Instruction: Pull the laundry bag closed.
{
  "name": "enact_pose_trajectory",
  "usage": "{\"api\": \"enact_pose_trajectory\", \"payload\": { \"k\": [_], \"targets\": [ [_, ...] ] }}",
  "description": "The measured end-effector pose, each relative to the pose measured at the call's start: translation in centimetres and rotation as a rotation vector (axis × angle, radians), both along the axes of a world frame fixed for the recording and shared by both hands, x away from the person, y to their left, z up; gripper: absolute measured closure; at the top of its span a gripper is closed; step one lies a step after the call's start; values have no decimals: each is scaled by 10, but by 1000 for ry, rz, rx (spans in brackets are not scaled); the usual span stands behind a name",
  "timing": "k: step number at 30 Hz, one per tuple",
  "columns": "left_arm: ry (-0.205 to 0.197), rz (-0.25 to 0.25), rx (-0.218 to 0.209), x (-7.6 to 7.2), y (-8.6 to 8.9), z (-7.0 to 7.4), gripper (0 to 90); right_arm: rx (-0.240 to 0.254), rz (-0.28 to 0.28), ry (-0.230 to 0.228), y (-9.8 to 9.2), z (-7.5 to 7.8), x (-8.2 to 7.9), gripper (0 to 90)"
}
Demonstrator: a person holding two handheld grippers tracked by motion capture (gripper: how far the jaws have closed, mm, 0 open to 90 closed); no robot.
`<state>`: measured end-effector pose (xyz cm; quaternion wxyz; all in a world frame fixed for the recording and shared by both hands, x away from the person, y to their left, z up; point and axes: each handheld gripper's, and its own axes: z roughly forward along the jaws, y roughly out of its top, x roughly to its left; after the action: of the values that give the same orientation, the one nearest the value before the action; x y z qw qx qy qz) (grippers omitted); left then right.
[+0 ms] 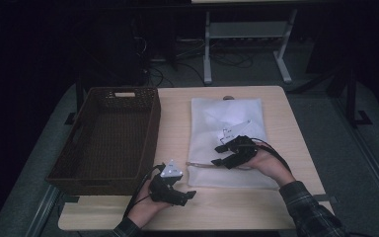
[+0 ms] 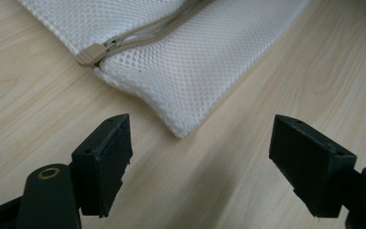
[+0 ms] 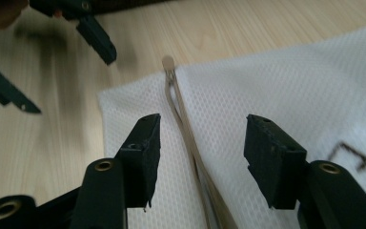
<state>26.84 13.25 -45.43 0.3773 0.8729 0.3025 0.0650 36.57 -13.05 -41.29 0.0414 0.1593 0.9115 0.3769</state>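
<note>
A white mesh bag (image 1: pixel 212 128) lies flat on the wooden table (image 1: pixel 172 128), with a beige zipper (image 3: pixel 183 119) along its near edge. My right gripper (image 1: pixel 217 155) hovers over that edge. In the right gripper view its jaws (image 3: pixel 200 152) stand apart on either side of the zipper line, not pressing it. The zipper pull (image 3: pixel 168 62) sits at the bag's corner beyond them. My left gripper (image 1: pixel 187 197) is near the table's front edge, open with nothing between its jaws (image 2: pixel 200 157). It points at the bag's corner (image 2: pixel 181 129) and the pull (image 2: pixel 91 53).
A dark brown wicker basket (image 1: pixel 123 91) stands on the left part of the table, its inside dark. Bare wood lies between basket and bag. A metal frame and cables sit on the floor beyond the far edge.
</note>
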Motion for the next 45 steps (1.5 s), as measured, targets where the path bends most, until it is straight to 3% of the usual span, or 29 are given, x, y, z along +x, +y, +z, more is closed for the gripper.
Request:
{"api": "enact_pose_trajectory", "payload": {
  "k": [6,12,21,30,38,45],
  "targets": [
    [-3,1,-14,-5,0,-1,216,13,36,13,25,0,5,484],
    [-3,-6,-11,-5,-1,-3,213,29,67,-1,48,-1,9,561],
    [-4,-12,-8,-8,0,-4,213,5,105,15,80,-17,13,631],
    [-1,-12,-10,-10,0,-5,213,2,112,27,92,-30,21,686],
    [3,-15,-12,-10,1,-4,214,-39,126,21,99,-38,19,777],
    [4,-13,-17,-9,0,-4,213,-22,111,12,93,-29,17,794]
  ]
}}
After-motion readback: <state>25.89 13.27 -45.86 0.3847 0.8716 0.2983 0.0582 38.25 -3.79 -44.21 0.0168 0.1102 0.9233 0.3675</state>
